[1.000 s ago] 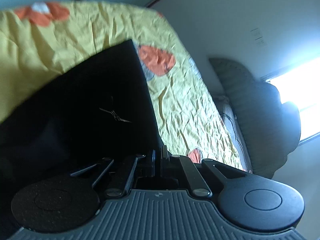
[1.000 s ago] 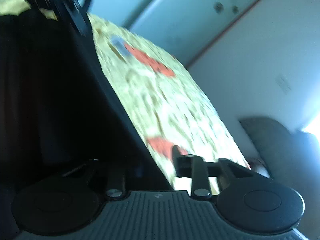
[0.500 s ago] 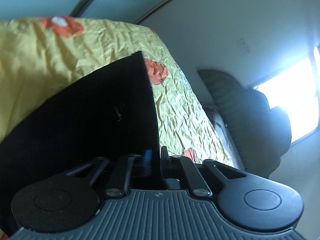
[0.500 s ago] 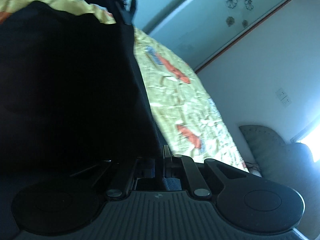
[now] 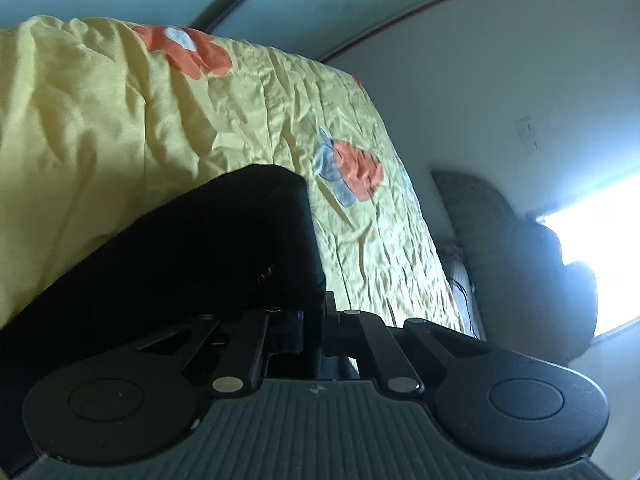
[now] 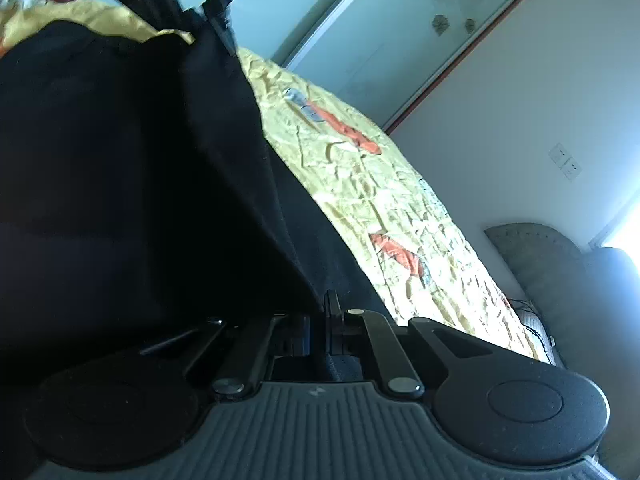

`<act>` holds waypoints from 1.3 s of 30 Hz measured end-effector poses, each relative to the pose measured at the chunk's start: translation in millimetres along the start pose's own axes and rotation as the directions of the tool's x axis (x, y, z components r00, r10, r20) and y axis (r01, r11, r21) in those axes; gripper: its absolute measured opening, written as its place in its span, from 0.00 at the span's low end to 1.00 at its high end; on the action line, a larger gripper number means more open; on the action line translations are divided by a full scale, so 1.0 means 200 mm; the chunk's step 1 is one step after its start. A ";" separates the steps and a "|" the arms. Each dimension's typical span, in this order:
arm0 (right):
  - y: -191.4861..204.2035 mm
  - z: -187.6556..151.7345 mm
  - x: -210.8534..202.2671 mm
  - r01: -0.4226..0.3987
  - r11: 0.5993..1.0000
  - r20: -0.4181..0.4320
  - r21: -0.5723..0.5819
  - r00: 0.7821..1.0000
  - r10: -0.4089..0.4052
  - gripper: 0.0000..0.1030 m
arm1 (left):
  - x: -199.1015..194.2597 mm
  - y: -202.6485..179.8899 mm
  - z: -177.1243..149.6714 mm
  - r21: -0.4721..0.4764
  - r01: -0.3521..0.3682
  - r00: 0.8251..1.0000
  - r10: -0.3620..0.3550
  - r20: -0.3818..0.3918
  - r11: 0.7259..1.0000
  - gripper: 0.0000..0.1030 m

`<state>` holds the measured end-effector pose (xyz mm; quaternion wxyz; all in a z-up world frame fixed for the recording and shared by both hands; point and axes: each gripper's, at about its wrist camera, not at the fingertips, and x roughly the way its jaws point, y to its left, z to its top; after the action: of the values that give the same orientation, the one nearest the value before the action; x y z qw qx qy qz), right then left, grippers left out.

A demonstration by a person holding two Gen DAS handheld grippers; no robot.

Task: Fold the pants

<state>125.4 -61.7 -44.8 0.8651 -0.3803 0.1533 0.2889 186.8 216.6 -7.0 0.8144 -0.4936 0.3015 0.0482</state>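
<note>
The black pants (image 5: 192,264) lie on the bed (image 5: 120,120), over its yellow flowered cover. The left tool (image 5: 316,312) is clamped on one edge of the pants. The right tool (image 6: 324,312) is clamped on another edge, and the cloth hangs stretched between both tools.

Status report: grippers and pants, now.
Left gripper shut on black pants. Right gripper shut on pants. Fabric lifted above yellow floral bedspread. Nothing obstructing.
</note>
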 end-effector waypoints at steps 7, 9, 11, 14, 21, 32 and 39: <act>-0.02 0.03 -0.24 -0.016 0.998 0.032 0.061 0.999 0.014 0.06 | -0.26 0.03 -0.06 0.130 0.003 0.999 0.002 -0.038 0.992 0.04; 0.00 0.04 -0.31 -0.038 0.996 0.040 0.076 0.999 0.035 0.06 | -0.32 0.06 -0.08 0.145 0.003 0.998 0.005 -0.058 0.989 0.04; 0.03 0.04 -0.39 -0.065 0.995 0.045 0.080 0.997 0.061 0.06 | -0.38 0.09 -0.10 0.164 -0.006 0.997 0.018 -0.073 0.986 0.04; 0.09 0.06 -0.46 -0.114 0.991 0.049 0.070 0.993 0.110 0.06 | -0.45 0.12 -0.14 0.210 -0.042 0.995 0.061 -0.081 0.977 0.04; 0.21 0.04 -0.50 -0.202 0.979 0.014 0.035 0.979 0.202 0.06 | -0.49 0.17 -0.21 0.284 -0.133 0.982 0.165 -0.092 0.950 0.04; 0.31 -0.05 -0.54 -0.259 0.960 -0.006 0.109 0.965 0.261 0.06 | -0.45 0.19 -0.28 0.321 -0.249 0.954 0.288 -0.079 0.914 0.23; 0.26 -0.09 -0.58 -0.297 0.926 0.033 0.234 0.954 0.298 0.08 | -0.63 0.04 -0.34 0.359 -0.395 0.916 0.390 0.089 0.846 0.34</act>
<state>2.3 -90.9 -29.9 0.8501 -0.2476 0.2438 0.3958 51.3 192.2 32.3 0.8672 -0.2590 0.3943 0.1592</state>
